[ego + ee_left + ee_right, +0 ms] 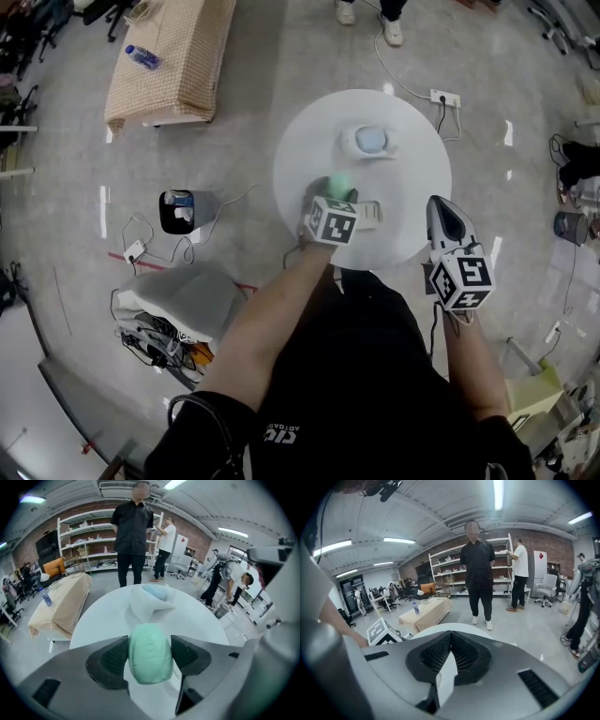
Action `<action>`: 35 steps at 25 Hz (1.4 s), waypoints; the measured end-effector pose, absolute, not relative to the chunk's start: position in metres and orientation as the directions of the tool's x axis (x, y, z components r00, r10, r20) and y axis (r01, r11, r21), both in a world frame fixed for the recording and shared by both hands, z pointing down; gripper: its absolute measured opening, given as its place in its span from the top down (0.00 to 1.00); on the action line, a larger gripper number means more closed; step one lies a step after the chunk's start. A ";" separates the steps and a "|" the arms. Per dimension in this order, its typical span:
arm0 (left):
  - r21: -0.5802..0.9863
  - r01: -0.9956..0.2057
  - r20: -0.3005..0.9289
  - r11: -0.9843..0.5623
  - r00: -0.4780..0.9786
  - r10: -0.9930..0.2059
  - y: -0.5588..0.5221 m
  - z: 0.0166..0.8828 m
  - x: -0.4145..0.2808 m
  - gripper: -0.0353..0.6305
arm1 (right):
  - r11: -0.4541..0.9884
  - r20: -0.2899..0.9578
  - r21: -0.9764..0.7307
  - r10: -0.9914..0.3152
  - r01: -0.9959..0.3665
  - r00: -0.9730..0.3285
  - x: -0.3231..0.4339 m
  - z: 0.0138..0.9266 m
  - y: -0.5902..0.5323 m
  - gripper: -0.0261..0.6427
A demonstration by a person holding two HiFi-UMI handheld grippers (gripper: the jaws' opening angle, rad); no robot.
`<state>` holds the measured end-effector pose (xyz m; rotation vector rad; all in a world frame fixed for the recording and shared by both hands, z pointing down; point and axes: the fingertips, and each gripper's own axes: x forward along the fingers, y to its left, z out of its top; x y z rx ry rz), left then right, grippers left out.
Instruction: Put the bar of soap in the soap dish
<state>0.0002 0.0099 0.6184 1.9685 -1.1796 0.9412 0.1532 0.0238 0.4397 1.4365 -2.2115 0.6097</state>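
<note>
**Desk editor:** What is the left claw doing?

**Photographer:** It is grasping the bar of soap. The pale green bar sits upright between the two dark ribbed pads, one pressed against each side. In the left gripper view, part of the bar stands above the pads and part hangs below them.

**Desk editor:** And where is that in the room?

**Photographer:** Over the near half of the round white desk, on the wearer's side. The soap dish stands well apart from the bar, toward the far edge. It is white, with something pale blue lying in it.

**Desk editor:** The other hand?

**Photographer:** The right claw is clenched, its pads meeting along one line. It hangs at the desk's right rim, apart from both the soap and the dish.

**Desk editor:** Anyone else in shot?

**Photographer:** A person in black stands on the floor just beyond the desk's far side.
</note>
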 end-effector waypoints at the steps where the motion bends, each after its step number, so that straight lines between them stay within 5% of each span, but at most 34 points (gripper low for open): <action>1: 0.159 -0.889 0.828 -0.429 0.357 -0.433 0.015 0.617 0.007 0.50 | 0.353 0.574 -0.135 -0.734 -0.926 -0.363 0.156 0.441 0.024 0.94; 16: 0.193 -0.555 0.797 -0.809 0.570 -0.201 0.073 0.612 0.072 0.50 | 0.262 0.601 -0.175 -0.735 -0.949 -0.313 0.167 0.460 0.028 0.94; 23: 0.159 -0.330 0.843 -0.931 0.536 -0.046 0.099 0.628 0.080 0.50 | 0.248 0.601 -0.178 -0.738 -0.952 -0.305 0.169 0.458 0.036 0.94; 35: 0.051 -0.122 0.891 -0.991 0.453 -0.010 0.102 0.639 0.083 0.50 | 0.220 0.608 -0.187 -0.740 -0.958 -0.288 0.180 0.461 0.048 0.94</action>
